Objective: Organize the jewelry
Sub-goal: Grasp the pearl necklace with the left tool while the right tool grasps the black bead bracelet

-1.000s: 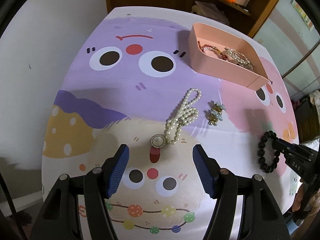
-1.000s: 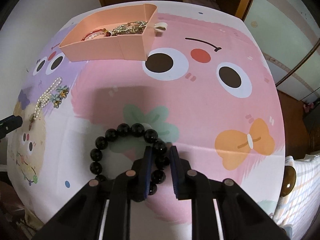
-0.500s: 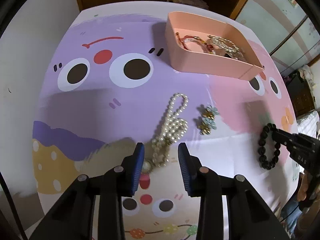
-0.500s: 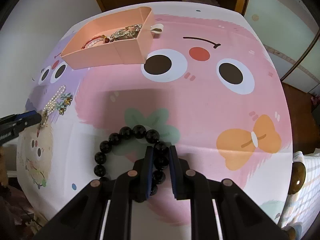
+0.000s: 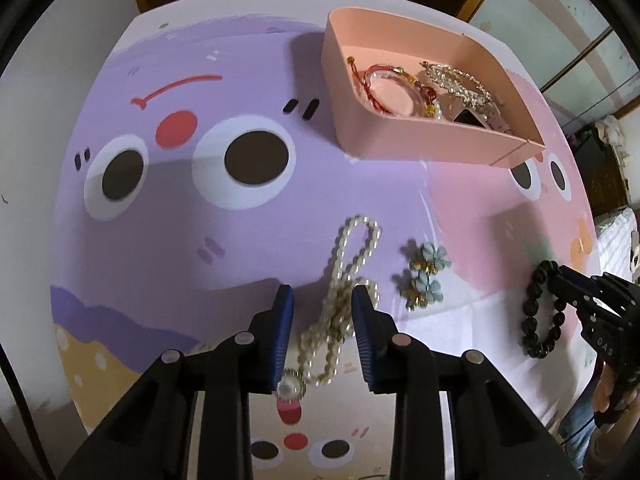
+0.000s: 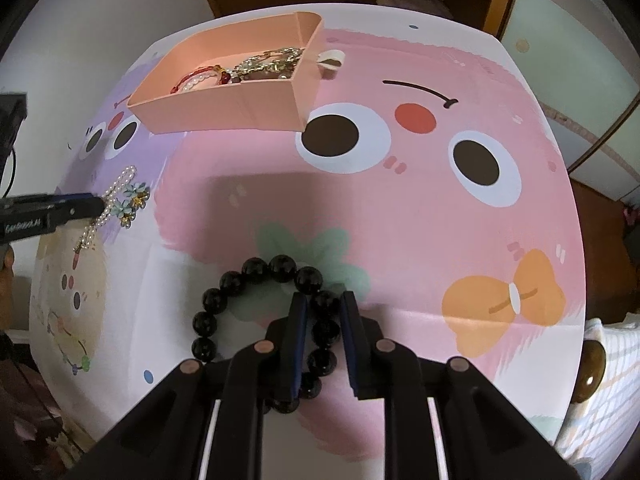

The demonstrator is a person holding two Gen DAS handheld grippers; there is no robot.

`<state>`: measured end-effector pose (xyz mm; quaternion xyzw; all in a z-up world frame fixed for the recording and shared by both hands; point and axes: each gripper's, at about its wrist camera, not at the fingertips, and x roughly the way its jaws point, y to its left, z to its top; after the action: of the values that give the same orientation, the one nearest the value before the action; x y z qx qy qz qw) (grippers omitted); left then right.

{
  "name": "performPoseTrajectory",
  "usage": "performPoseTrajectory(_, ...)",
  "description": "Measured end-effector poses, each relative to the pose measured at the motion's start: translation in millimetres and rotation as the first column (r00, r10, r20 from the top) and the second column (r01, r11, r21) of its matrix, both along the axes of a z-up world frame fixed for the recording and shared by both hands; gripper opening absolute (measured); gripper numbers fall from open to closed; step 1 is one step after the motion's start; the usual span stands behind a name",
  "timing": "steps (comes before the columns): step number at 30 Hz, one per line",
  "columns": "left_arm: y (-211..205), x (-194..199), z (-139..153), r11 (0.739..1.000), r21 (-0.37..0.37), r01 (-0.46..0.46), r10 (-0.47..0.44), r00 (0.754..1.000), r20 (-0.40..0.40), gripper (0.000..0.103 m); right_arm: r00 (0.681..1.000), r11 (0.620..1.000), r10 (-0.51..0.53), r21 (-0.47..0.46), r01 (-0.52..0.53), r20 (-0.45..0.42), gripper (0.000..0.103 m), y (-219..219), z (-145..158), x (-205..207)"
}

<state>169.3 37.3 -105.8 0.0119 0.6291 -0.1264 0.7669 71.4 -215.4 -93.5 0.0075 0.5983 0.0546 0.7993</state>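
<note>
pearl necklace (image 5: 340,296), white, looped, doubled

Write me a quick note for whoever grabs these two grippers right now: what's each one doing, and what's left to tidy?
Left gripper: jaws have just been closing around the pearl necklace, not yet clearly clamped.
Right gripper: shut on the black bead bracelet, which lies on the tablecloth.
Done: a red cord bracelet and other pieces are in the pink tray.
Left: necklace, bracelet and two flower earrings.
</note>
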Motion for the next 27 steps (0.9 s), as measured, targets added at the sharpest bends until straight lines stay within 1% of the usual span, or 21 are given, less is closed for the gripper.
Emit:
performPoseTrajectory(2, -4, 4, 0, 1.0, 0.012, 0.006, -0.006, 1.0, -0.007, 0.025, 1.0, 1.0, 0.004, -0.005, -0.004, -0.001, 0.019, 2, 0, 0)
performPoseTrajectory(3, -6, 6, 0, 1.0, 0.017, 0.013, -0.013, 1.0, -0.011, 0.016, 1.0, 1.0, 0.004, -0.004, -0.004, 0.0, 0.019, 2, 0, 0)
performPoseTrajectory(4, -7, 6, 0, 1.0, -0.002, 0.019, -0.019, 1.0, -0.019, 0.008, 1.0, 1.0, 0.004, 0.0, -0.004, 0.0, 0.019, 2, 0, 1)
performPoseTrajectory(5, -8, 7, -1, 1.0, -0.021, 0.02, -0.02, 0.999, -0.041, 0.005, 1.0, 1.0, 0.001, 0.005, -0.001, -0.002, 0.019, 1, 0, 1)
performPoseTrajectory(6, -10, 6, -1, 1.0, -0.019, 0.017, -0.018, 0.999, -0.041, 0.004, 1.0, 1.0, -0.001, 0.01, 0.001, -0.004, 0.019, 0, 0, 2)
performPoseTrajectory(8, -11, 5, 0, 1.0, -0.014, 0.017, -0.017, 0.999, -0.043, 0.003, 1.0, 1.0, -0.01, 0.022, 0.01, -0.01, 0.018, -2, 0, 2)
performPoseTrajectory(9, -11, 5, 0, 1.0, -0.018, 0.002, -0.003, 0.999, -0.049, 0.003, 1.0, 1.0, -0.016, 0.021, 0.016, -0.012, 0.016, -3, -1, 3)
performPoseTrajectory(12, -4, 5, 9, 0.998, -0.032, -0.05, 0.049, 0.998, -0.033, 0.003, 1.0, 0.999, -0.021, 0.03, 0.022, -0.018, 0.015, -5, 0, 4)
performPoseTrajectory(16, 5, 0, 36, 0.994, -0.056, -0.091, 0.092, 0.996, 0.016, 0.003, 0.999, 0.998, -0.027, 0.052, 0.029, -0.027, 0.015, -3, 1, 1)
performPoseTrajectory(19, 3, -5, 56, 0.993, -0.075, -0.094, 0.098, 0.994, 0.052, 0.003, 1.0, 0.998, -0.025, 0.056, 0.026, -0.014, 0.015, -2, 7, -2)
performPoseTrajectory(27, 16, -21, 108, 0.988, -0.126, -0.089, 0.106, 0.986, 0.13, 0.003, 0.998, 0.998, 0.003, 0.069, -0.007, 0.058, 0.015, 6, 41, -12)
